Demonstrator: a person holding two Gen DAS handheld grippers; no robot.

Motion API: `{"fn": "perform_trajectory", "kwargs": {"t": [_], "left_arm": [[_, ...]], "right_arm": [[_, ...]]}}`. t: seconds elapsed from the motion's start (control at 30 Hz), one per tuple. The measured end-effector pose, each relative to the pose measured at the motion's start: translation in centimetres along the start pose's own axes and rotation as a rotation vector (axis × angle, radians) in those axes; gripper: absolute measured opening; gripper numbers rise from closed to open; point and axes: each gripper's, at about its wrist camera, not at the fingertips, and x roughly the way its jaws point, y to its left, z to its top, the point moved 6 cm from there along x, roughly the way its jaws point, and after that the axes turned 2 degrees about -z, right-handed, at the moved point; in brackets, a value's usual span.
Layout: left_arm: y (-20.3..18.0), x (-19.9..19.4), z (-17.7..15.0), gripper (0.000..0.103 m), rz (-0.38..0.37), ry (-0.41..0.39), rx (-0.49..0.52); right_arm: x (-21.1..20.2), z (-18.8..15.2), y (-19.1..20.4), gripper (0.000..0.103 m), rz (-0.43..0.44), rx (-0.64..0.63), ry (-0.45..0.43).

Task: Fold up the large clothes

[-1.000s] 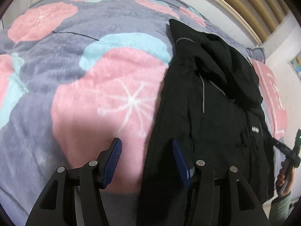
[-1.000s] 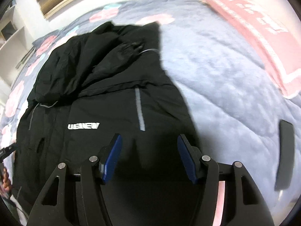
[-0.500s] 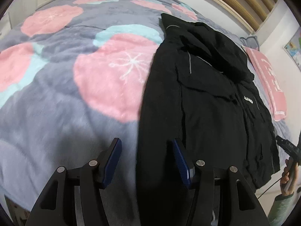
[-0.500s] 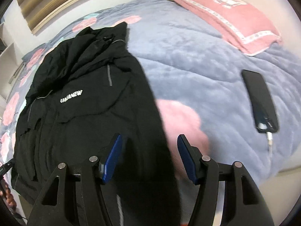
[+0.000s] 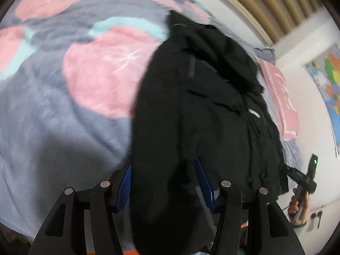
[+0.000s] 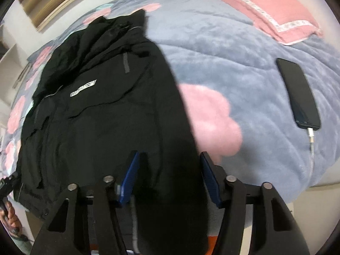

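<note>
A large black jacket (image 5: 201, 110) with a white chest logo lies lengthwise on the bed; it also shows in the right wrist view (image 6: 110, 106). My left gripper (image 5: 163, 180) is open, its blue pads either side of the jacket's left sleeve, which hangs off the bed's near edge. My right gripper (image 6: 170, 176) is open, its pads either side of the jacket's right sleeve at the near edge. Neither gripper is closed on the cloth.
The bed has a grey blanket (image 5: 53, 116) with pink and teal blobs. A pink pillow (image 6: 265, 6) lies at the far right. A black phone (image 6: 297, 93) on a white cable lies right of the jacket. A map (image 5: 327, 80) hangs on the wall.
Both grippers pulled back toward the bed's near edge and lowered. Each sleeve now lies between the open pads. The view is blurred from motion.
</note>
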Motion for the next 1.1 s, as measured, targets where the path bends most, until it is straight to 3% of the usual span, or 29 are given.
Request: {"fn": "perform_trajectory", "kwargs": {"t": [0.03, 0.07, 0.17, 0.23, 0.4, 0.47, 0.57, 0.67, 0.7, 0.87, 0.97, 1.1], "left_arm": [[-1.2, -0.1, -0.2, 0.056, -0.075, 0.005, 0.011], [-1.8, -0.1, -0.5, 0.056, -0.093, 0.003, 0.020], [-2.6, 0.6, -1.1, 0.056, 0.046, 0.015, 0.092], [-1.8, 1.7, -1.7, 0.056, 0.143, 0.034, 0.080], [-0.1, 1.2, -2.5, 0.056, 0.111, 0.007, 0.010], [0.0, 0.8, -2.6, 0.056, 0.050, 0.006, -0.008], [-1.6, 0.2, -2.1, 0.056, -0.133, -0.001, -0.032], [-4.0, -1.8, -1.1, 0.056, -0.328, -0.058, -0.014], [-4.2, -2.0, -0.9, 0.056, -0.351, -0.062, -0.017], [-3.4, -0.1, -2.4, 0.056, -0.287, -0.013, -0.028], [-2.5, 0.5, -4.0, 0.056, -0.211, 0.007, -0.016], [-2.4, 0.9, -4.9, 0.056, -0.217, 0.040, -0.018]], "right_arm": [[-0.2, -0.1, 0.4, 0.054, 0.001, -0.017, -0.003], [-0.2, -0.2, 0.6, 0.050, 0.000, -0.027, -0.004], [-0.4, -0.6, 0.2, 0.044, -0.015, -0.036, -0.004], [0.0, -1.1, -0.5, 0.043, -0.026, -0.024, 0.016], [0.1, -2.3, -1.1, 0.043, 0.012, -0.024, 0.042], [-0.1, -2.5, -0.6, 0.043, 0.037, -0.039, 0.044], [-1.4, -2.1, 0.9, 0.041, 0.104, -0.057, 0.016], [-3.1, -1.5, 2.5, 0.041, 0.237, -0.053, -0.020], [-3.1, -1.4, 2.7, 0.041, 0.245, -0.049, -0.017], [-1.1, -2.4, 1.8, 0.041, 0.232, -0.002, 0.034], [-0.5, -3.6, 0.8, 0.043, 0.227, 0.023, 0.068], [-0.2, -6.1, 0.1, 0.045, 0.253, 0.017, 0.128]]}}
